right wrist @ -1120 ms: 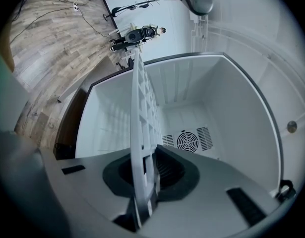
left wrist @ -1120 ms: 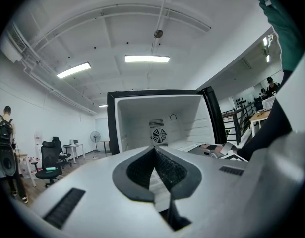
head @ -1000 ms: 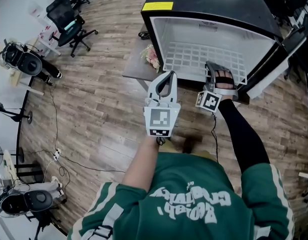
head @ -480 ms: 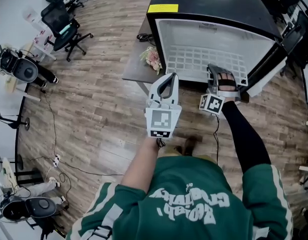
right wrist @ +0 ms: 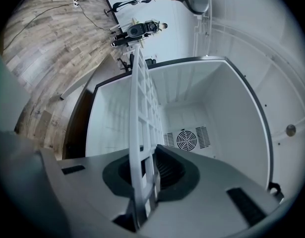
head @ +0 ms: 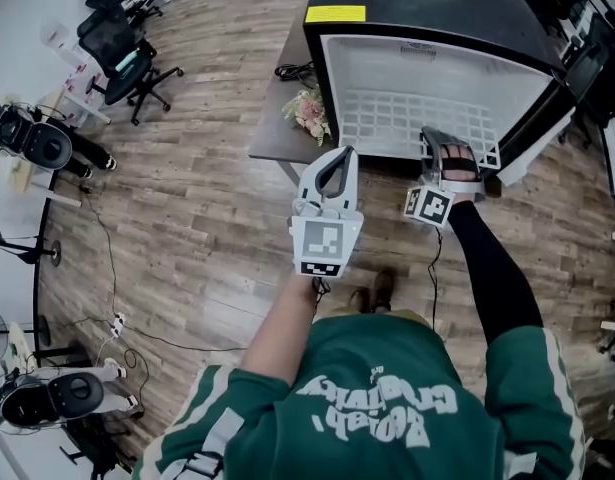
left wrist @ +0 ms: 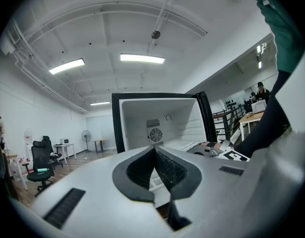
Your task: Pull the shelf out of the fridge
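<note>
The black fridge (head: 427,8) stands open, its white inside showing. Its white grid shelf (head: 407,120) sticks out of the front opening. My right gripper (head: 444,160) is shut on the shelf's front edge near the right corner. In the right gripper view the shelf (right wrist: 141,108) runs edge-on between the pads of that gripper (right wrist: 147,158) toward the fan grille on the fridge's back wall (right wrist: 186,139). My left gripper (head: 333,171) hangs shut and empty in front of the fridge, left of the shelf. The left gripper view has the left gripper (left wrist: 154,156) facing the fridge's inside (left wrist: 157,120).
A small grey table (head: 277,138) with a bunch of flowers (head: 309,116) stands against the fridge's left side. The fridge door (head: 552,118) hangs open at the right. Office chairs (head: 122,48) and floor cables (head: 117,318) lie to the left on the wood floor.
The fridge has drifted slightly to the right in the head view. My right gripper keeps its hold on the shelf edge, and the left gripper has barely moved.
</note>
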`<action>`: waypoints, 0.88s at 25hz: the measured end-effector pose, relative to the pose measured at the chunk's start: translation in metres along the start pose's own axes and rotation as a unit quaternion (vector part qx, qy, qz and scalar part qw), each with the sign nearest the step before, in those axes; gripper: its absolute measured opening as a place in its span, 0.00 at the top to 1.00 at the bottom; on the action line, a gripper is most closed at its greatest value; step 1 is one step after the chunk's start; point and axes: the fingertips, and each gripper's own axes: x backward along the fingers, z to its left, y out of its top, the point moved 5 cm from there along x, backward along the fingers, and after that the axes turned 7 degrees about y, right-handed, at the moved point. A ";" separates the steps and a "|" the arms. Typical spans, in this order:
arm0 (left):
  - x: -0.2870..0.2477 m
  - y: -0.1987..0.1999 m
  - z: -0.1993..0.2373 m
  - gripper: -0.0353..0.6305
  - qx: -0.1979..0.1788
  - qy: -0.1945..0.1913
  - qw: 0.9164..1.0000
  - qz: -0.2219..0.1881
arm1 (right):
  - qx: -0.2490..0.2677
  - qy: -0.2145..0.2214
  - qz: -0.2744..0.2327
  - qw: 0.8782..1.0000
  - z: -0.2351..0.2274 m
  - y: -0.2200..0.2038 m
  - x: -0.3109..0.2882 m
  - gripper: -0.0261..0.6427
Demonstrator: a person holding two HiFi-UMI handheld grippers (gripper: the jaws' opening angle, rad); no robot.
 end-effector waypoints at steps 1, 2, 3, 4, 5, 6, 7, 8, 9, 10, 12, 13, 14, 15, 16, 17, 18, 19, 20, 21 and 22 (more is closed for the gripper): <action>0.000 0.001 0.000 0.92 0.000 -0.001 1.000 -0.001 | 0.000 0.000 0.000 1.000 0.000 0.000 0.001 0.88; 0.000 0.001 0.000 0.92 0.001 -0.002 1.000 -0.002 | 0.000 0.001 0.001 1.000 0.000 -0.001 0.002 0.88; 0.000 0.001 -0.001 0.92 0.002 -0.002 1.000 -0.002 | 0.001 0.001 0.001 1.000 0.001 -0.001 0.003 0.88; 0.000 0.001 -0.001 0.92 0.003 -0.003 1.000 -0.002 | 0.001 0.001 0.001 1.000 0.001 -0.001 0.003 0.88; 0.000 0.001 0.000 0.92 0.003 -0.004 1.000 -0.001 | 0.001 0.001 0.001 1.000 0.000 0.000 0.003 0.88; 0.000 0.000 0.000 0.92 0.003 -0.004 1.000 0.001 | 0.002 0.002 0.001 1.000 0.000 0.001 0.003 0.88; 0.000 0.001 0.001 0.92 0.003 -0.005 1.000 0.002 | 0.002 0.002 0.001 1.000 -0.001 0.001 0.004 0.88; 0.000 0.001 0.001 0.92 0.003 -0.005 1.000 0.003 | 0.002 0.002 0.001 1.000 -0.002 0.001 0.004 0.88; 0.000 0.001 0.002 0.92 0.003 -0.005 1.000 0.004 | 0.003 0.002 0.001 1.000 -0.002 0.001 0.005 0.88; 0.000 0.000 0.002 0.92 0.005 -0.004 1.000 0.004 | 0.003 0.002 0.001 1.000 -0.002 0.001 0.006 0.88; 0.002 -0.001 0.002 0.92 0.008 -0.002 1.000 0.003 | 0.004 0.001 -0.002 1.000 0.001 0.001 0.010 0.88; 0.004 -0.002 0.001 0.92 0.009 -0.001 1.000 0.003 | 0.004 0.000 -0.002 1.000 0.002 0.000 0.012 0.88; 0.005 -0.002 0.000 0.92 0.009 -0.001 1.000 0.002 | 0.004 -0.001 -0.003 1.000 0.003 0.000 0.014 0.88; 0.006 -0.003 -0.001 0.92 0.009 -0.002 1.000 0.002 | 0.004 -0.002 -0.002 1.000 0.004 0.000 0.016 0.88; 0.006 -0.003 -0.002 0.92 0.009 -0.003 1.000 0.002 | 0.003 -0.002 -0.002 1.000 0.005 -0.001 0.017 0.88; 0.007 -0.003 -0.003 0.92 0.009 -0.004 1.000 0.002 | 0.002 -0.002 -0.002 1.000 0.006 -0.001 0.017 0.88; 0.007 -0.002 -0.004 0.92 0.010 -0.005 1.000 0.002 | 0.002 -0.002 -0.002 1.000 0.006 -0.001 0.018 0.88; 0.007 -0.002 -0.005 0.92 0.010 -0.006 1.000 0.002 | 0.002 -0.002 -0.002 1.000 0.006 0.000 0.019 0.88; 0.007 -0.002 -0.005 0.92 0.009 -0.007 1.000 0.003 | 0.002 -0.002 -0.002 1.000 0.006 0.000 0.020 0.88; 0.008 -0.002 -0.005 0.92 0.008 -0.008 1.000 0.004 | 0.002 -0.002 -0.002 1.000 0.006 0.000 0.021 0.88; 0.008 -0.003 -0.006 0.92 0.007 -0.009 1.000 0.004 | 0.002 -0.002 -0.003 1.000 0.007 0.001 0.023 0.88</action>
